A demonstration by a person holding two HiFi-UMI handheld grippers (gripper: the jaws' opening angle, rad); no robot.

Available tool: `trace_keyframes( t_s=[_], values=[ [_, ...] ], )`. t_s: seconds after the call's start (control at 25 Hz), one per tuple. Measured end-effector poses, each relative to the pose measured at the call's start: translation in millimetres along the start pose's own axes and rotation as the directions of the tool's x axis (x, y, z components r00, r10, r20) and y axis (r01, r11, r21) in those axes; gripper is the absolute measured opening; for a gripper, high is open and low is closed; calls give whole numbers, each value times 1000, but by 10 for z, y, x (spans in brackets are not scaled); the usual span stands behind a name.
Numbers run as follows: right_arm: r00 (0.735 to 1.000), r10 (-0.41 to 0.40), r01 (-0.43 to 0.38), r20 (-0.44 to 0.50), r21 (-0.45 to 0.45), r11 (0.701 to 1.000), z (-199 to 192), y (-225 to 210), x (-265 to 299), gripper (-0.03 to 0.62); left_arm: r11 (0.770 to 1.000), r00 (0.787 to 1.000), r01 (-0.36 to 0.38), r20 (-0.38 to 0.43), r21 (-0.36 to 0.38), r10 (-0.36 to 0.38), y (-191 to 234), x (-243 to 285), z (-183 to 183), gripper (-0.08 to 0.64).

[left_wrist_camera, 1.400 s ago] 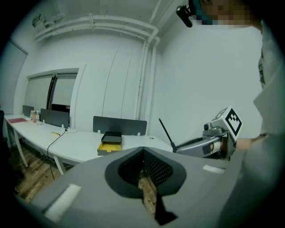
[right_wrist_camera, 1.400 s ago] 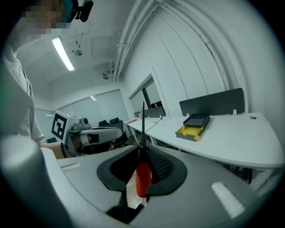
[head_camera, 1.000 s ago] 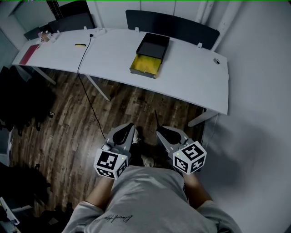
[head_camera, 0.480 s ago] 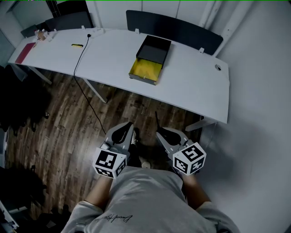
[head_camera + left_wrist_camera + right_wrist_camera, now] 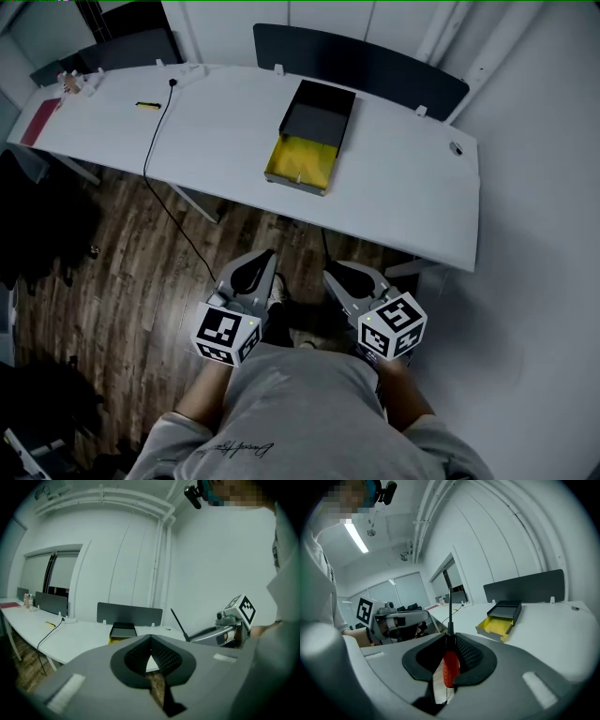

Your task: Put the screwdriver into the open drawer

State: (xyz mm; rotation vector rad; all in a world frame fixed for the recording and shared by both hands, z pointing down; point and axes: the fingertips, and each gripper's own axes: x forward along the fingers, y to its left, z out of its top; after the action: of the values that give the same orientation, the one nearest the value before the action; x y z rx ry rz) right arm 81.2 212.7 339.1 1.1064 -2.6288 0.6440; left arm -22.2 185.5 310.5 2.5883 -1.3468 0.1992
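The right gripper (image 5: 349, 279) is gripping the red-handled, black-shafted screwdriver (image 5: 450, 667), shaft pointing forward at the yellow-lined black open drawer (image 5: 300, 161) well ahead, while the closed left gripper (image 5: 249, 277) is carrying nothing.

Red-handled screwdriver (image 5: 451, 667) clamped in right hand-held gripper (image 5: 449, 638); yellow-lined drawer (image 5: 302, 161) pulled open.

The screwdriver (image 5: 449, 666) had a red handle and a black shaft. At twelve o'clock, the drawer (image 5: 302, 161) was black outside and yellow inside, on a white table (image 5: 403, 178). The grey left gripper (image 5: 265, 259) and right gripper (image 5: 332, 274) bore black-and-white square markers. At eight o'clock, the floor (image 5: 122, 272) was dark brown wood grain.
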Motion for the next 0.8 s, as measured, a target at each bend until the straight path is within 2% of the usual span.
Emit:
trace_keyframes(
  t_s=[0.8],
  values=[
    [998, -59, 59, 5, 23, 998, 844, -527, 1118, 80, 996, 996, 85, -15, 1, -85, 1120, 956, 480, 0]
  ],
)
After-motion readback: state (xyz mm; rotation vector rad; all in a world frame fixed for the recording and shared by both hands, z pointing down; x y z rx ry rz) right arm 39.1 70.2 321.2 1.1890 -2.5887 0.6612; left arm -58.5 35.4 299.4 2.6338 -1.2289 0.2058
